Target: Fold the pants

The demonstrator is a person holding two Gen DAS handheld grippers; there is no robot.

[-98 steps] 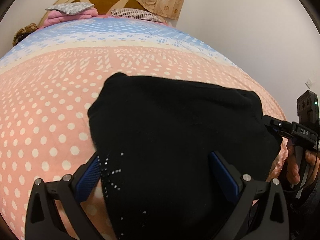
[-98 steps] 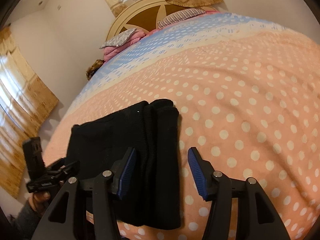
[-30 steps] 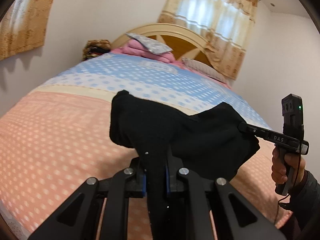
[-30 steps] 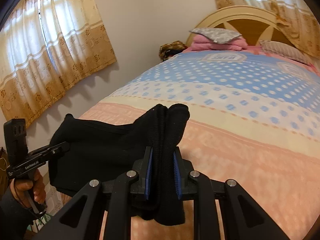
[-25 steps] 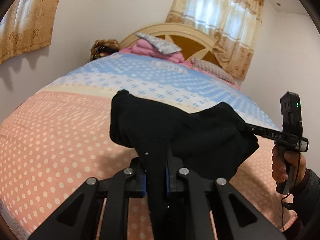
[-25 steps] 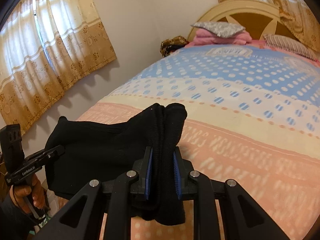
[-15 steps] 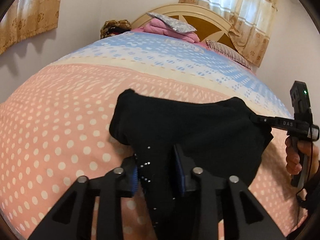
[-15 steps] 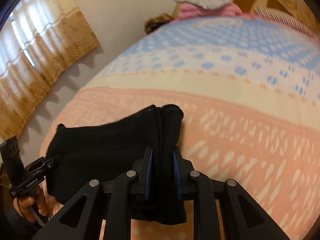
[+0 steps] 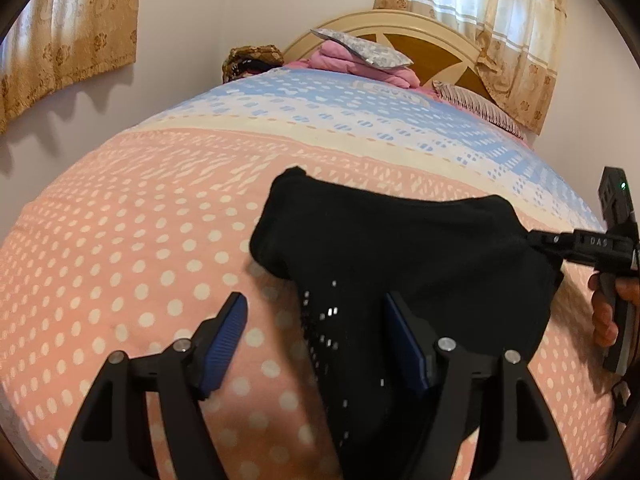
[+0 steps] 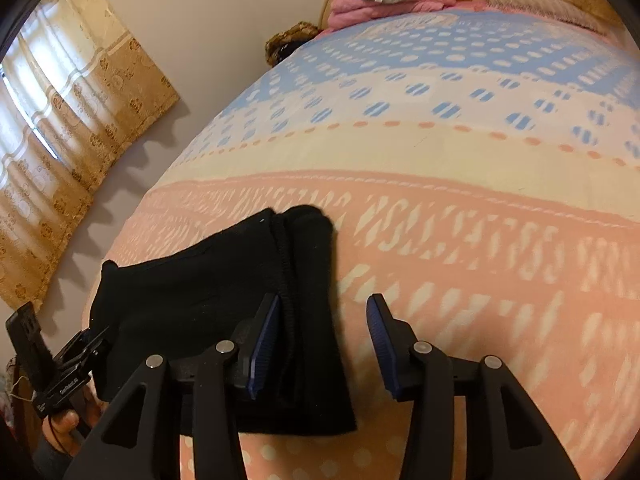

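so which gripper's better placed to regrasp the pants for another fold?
Right, marginally. Both are open, but the right gripper straddles the pants' thick folded edge, while the left gripper has only one finger over fabric.

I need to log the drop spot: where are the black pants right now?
The black pants lie folded on the pink polka-dot bedspread near the foot of the bed, between both open grippers.

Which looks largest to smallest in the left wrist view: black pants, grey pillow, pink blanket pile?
1. black pants, though nearness to the camera inflates them.
2. The grey pillow and pink blanket pile look alike; no ranking.
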